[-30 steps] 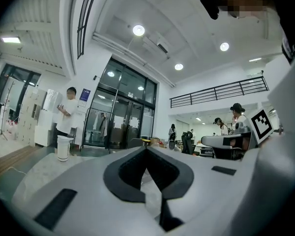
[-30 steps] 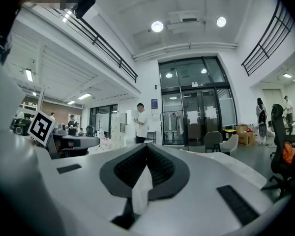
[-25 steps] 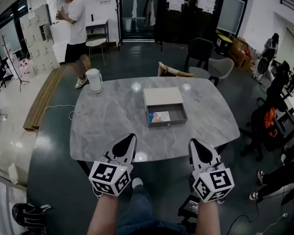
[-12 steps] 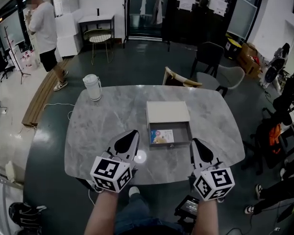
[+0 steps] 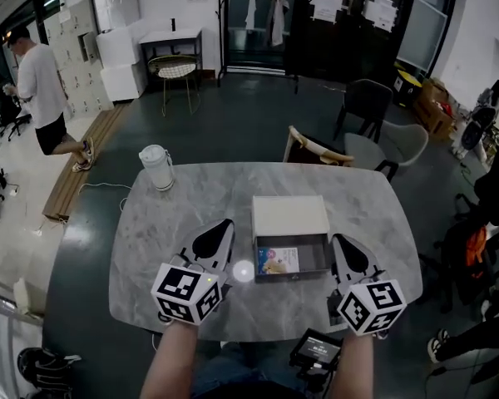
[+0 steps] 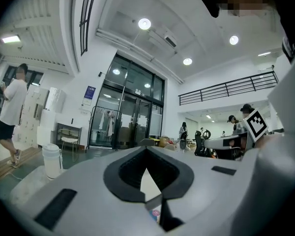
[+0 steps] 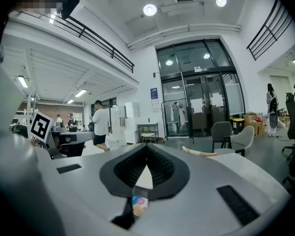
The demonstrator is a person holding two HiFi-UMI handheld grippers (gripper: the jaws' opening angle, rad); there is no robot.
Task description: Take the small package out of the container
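A grey open container [image 5: 326, 254] lies on the marble table [image 5: 191, 206], with a cream flat panel [image 5: 289, 215] at its far side. Inside it, at the left, lies the small colourful package [image 5: 277, 261]. My left gripper [image 5: 223, 225] hangs over the table just left of the container, jaws shut and empty. Just right of the container is my right gripper [image 5: 341, 240], also shut on nothing. In the left gripper view a bit of the package [image 6: 155, 213] shows below the closed jaws. The right gripper view shows the package [image 7: 139, 204] through the gap low between its jaws.
A white jug [image 5: 156, 166] stands at the table's far left corner. Chairs [image 5: 316, 150] stand beyond the far edge. A person in a white shirt [image 5: 41, 86] walks at the far left. A dark device [image 5: 316, 352] sits below the table's near edge.
The view has advanced towards the table. Both grippers, earlier short of the near edge, now flank the container. The person in white has walked off to the left.
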